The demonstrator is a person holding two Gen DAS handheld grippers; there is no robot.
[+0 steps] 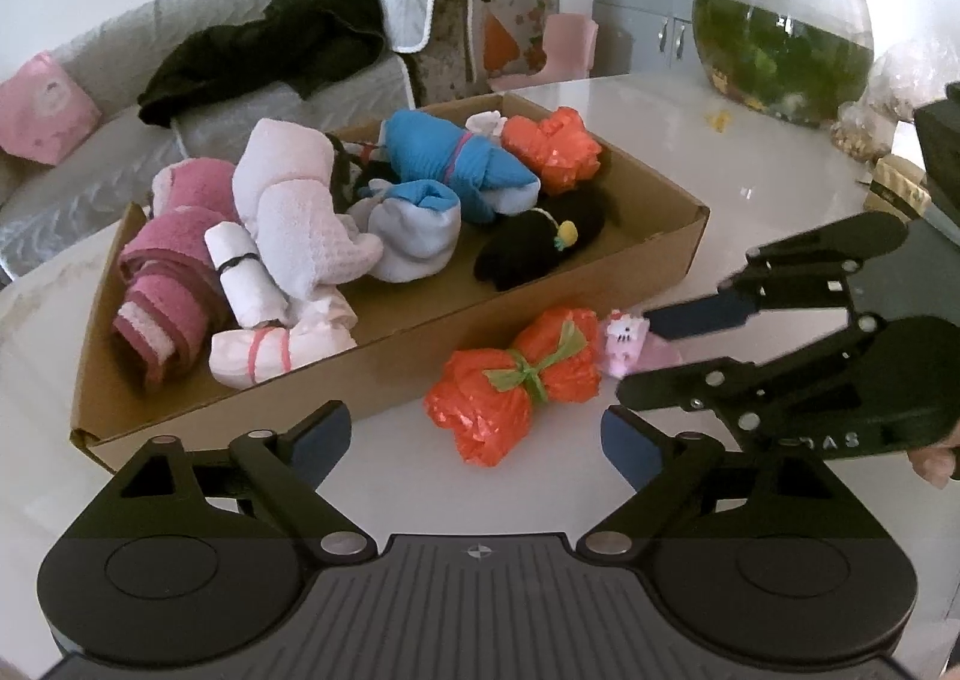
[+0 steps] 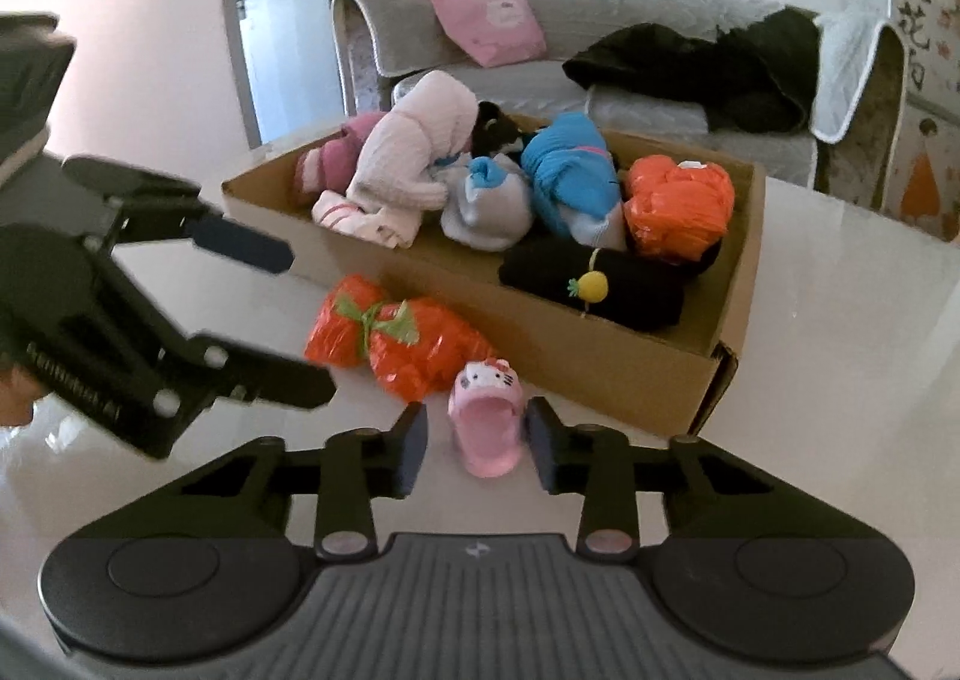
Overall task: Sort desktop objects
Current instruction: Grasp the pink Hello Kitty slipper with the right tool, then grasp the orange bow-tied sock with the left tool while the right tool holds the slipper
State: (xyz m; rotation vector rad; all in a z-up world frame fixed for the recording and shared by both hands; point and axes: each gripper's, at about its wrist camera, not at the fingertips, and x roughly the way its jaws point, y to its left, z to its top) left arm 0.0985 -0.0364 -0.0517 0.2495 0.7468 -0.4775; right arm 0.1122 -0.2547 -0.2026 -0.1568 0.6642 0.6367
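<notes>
A small pink cat-face slipper (image 2: 486, 428) lies on the white table in front of a cardboard box (image 2: 600, 374). My right gripper (image 2: 477, 443) is shut on the slipper, one pad on each side of it. In the left wrist view the same slipper (image 1: 627, 344) sits pinched in the right gripper (image 1: 636, 353). An orange plastic bundle (image 1: 516, 380) tied with a green ribbon rests just left of the slipper. My left gripper (image 1: 477, 437) stands wide open right before that bundle, holding nothing. The bundle (image 2: 396, 344) and left gripper (image 2: 300, 320) also show in the right wrist view.
The box (image 1: 420, 356) holds rolled towels, socks, a second orange bundle (image 1: 552, 149) and a black roll (image 1: 540, 242). A fish bowl (image 1: 780, 38) and snack bags stand at the table's far right. A sofa (image 2: 540, 56) with clothes lies beyond.
</notes>
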